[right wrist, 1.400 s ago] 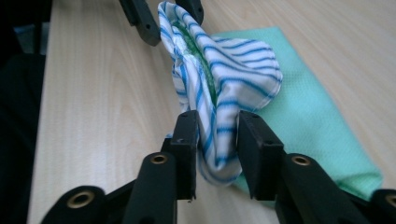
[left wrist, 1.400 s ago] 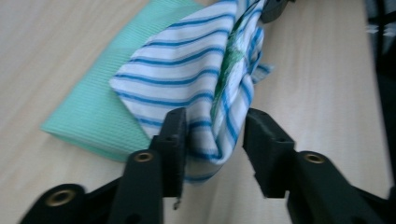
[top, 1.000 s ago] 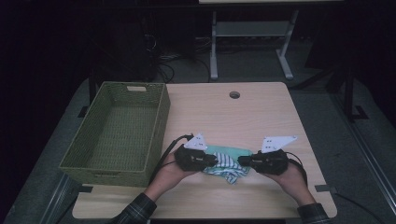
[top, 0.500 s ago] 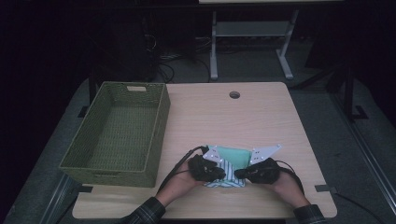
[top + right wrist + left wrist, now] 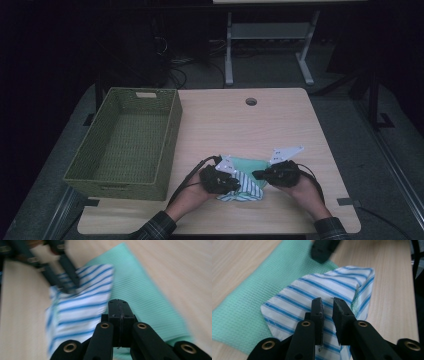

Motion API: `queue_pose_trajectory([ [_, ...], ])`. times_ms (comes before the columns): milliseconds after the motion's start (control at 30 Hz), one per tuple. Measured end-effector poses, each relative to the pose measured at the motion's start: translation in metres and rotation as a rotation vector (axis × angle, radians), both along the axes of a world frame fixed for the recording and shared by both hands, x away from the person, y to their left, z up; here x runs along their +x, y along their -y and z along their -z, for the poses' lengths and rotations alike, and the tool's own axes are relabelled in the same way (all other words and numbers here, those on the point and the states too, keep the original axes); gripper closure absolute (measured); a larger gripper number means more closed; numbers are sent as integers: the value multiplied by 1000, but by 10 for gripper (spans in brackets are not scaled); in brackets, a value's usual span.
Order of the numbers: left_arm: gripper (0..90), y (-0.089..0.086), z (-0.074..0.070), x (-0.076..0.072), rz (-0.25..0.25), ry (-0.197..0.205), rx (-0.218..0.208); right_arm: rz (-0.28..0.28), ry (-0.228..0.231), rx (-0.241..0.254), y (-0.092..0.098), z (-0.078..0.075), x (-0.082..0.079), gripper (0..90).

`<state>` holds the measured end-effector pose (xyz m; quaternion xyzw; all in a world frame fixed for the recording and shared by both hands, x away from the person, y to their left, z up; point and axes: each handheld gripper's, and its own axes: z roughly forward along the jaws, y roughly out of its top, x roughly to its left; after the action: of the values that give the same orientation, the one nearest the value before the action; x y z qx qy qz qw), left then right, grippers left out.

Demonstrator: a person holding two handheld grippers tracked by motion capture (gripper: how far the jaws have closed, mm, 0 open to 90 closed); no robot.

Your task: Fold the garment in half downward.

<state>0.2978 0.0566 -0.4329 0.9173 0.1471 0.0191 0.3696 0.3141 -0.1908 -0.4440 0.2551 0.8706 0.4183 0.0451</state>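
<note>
1. High view, starting at the left: we see the woven basket (image 5: 125, 145) standing open on the left part of the table (image 5: 280, 125), well apart from our work near the front edge.

2. Next comes our left gripper (image 5: 231, 181). In the left gripper view, the left gripper (image 5: 327, 305) has its jaws set narrow, with a small gap and no fabric between them. They hover over the striped cloth (image 5: 317, 297) and hold nothing.

3. In the middle lies the work itself. The striped cloth (image 5: 242, 189) is folded over on top of the green cloth (image 5: 246, 166), between the two grippers. In the left gripper view the green cloth (image 5: 249, 302) spreads out flat beneath the striped one.

4. At the right is our right gripper (image 5: 256, 175). In the right gripper view, the right gripper (image 5: 120, 305) has its jaws pressed fully together. The tips sit at the seam where striped cloth (image 5: 80, 312) meets green cloth (image 5: 150, 297). We cannot tell whether any fabric is pinched between them.

5. We judge the main risk to be a pull from one side only. With the left gripper empty, any tug from the right could drag the striped layer, undo the fold, or shift the green cloth with it.

6. A second risk is that the narrow left jaws close on both layers at once, bunching them together.
</note>
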Motion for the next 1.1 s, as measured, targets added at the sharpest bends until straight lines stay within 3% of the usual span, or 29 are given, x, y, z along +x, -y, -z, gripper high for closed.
queue_pose_trajectory([
  [200,789,-2,-4,-11,3,-30,-16,60,11,-6,-3,-2,27,900],
  [333,789,2,-1,-22,27,-46,2,87,0,-10,-10,-1,45,900],
  [567,788,12,10,-26,60,-74,29,122,-5,-30,-16,8,67,900],
  [833,789,14,16,-24,64,-73,55,105,-35,-101,-20,22,71,899],
  [1100,789,8,16,-18,54,-63,68,94,-43,-111,-14,21,66,896],
])
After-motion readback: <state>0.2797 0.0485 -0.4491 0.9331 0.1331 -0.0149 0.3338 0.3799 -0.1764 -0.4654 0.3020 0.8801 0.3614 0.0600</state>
